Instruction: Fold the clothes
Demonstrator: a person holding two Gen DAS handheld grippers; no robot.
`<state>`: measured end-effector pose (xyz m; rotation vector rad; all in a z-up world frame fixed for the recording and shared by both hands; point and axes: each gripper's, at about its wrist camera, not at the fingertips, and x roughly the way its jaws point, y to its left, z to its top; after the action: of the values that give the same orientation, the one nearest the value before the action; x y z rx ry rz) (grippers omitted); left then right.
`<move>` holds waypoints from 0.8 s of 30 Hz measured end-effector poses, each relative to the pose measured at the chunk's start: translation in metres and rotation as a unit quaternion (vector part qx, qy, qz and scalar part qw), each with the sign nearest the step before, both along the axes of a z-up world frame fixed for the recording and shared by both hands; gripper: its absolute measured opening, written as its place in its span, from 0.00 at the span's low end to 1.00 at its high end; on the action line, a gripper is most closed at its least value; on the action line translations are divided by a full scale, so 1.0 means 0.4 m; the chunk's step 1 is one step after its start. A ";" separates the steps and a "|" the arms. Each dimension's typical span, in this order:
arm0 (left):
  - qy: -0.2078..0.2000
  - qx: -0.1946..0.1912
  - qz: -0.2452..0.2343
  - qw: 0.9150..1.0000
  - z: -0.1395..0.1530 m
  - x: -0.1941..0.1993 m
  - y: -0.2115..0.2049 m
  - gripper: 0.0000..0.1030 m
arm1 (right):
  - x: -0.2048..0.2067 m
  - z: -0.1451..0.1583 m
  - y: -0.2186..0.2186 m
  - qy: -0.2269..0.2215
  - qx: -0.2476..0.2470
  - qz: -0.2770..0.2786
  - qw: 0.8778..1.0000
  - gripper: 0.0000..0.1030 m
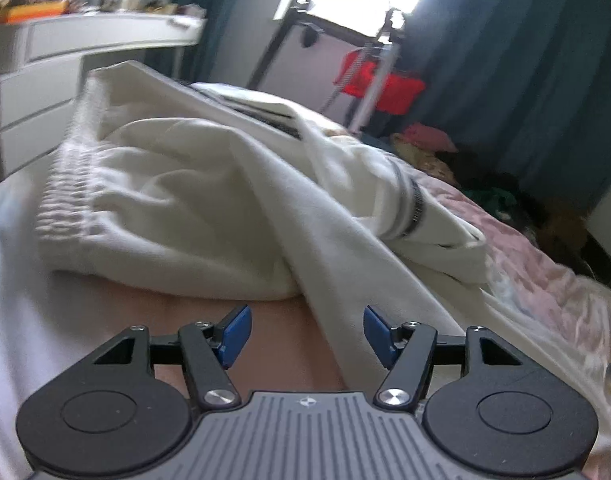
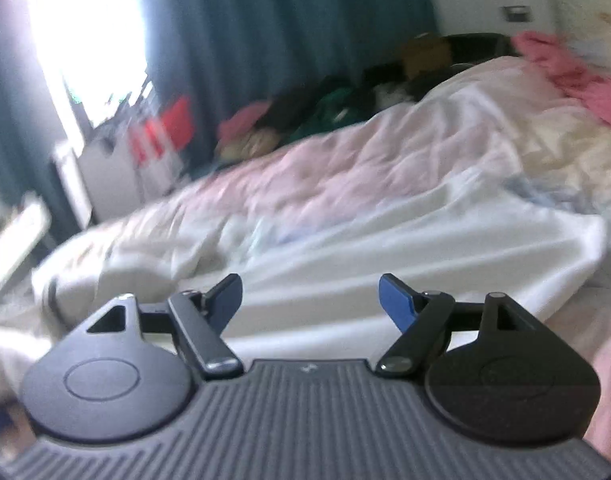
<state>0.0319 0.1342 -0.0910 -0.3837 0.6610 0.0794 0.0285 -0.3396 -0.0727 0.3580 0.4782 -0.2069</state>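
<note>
A white garment (image 1: 193,200) with a gathered elastic band and dark stripes lies crumpled on the bed, just beyond my left gripper (image 1: 307,330). The left gripper is open and empty, its blue pads (image 1: 235,334) apart over the pale sheet, with a fold of the garment running down past the right pad. My right gripper (image 2: 309,304) is open and empty, low over a white cloth (image 2: 405,248) spread on the bed. The right wrist view is blurred.
A pink quilt (image 2: 345,168) covers the bed. A pile of dark and coloured clothes (image 2: 345,96) lies at its far side by teal curtains (image 1: 525,60). A white dresser (image 1: 45,80) stands far left. A red box (image 1: 385,84) sits on a stand near the window.
</note>
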 end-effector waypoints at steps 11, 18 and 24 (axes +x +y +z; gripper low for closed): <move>0.060 -0.238 0.178 0.953 -0.095 -0.011 0.256 0.79 | 0.045 -0.083 0.014 0.062 -0.006 -0.032 0.998 0.68; 0.013 -0.194 0.234 0.953 -0.086 0.036 0.327 0.66 | 0.077 -0.140 -0.006 0.086 -0.008 -0.050 0.995 0.68; 0.014 -0.164 0.226 0.960 -0.031 0.033 0.354 0.38 | 0.083 -0.152 -0.026 0.086 0.000 -0.059 0.995 0.67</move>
<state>0.0450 0.2756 -0.1032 -0.8529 0.6049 0.4136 0.0618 -0.3500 -0.1337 0.3707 0.6284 -0.3537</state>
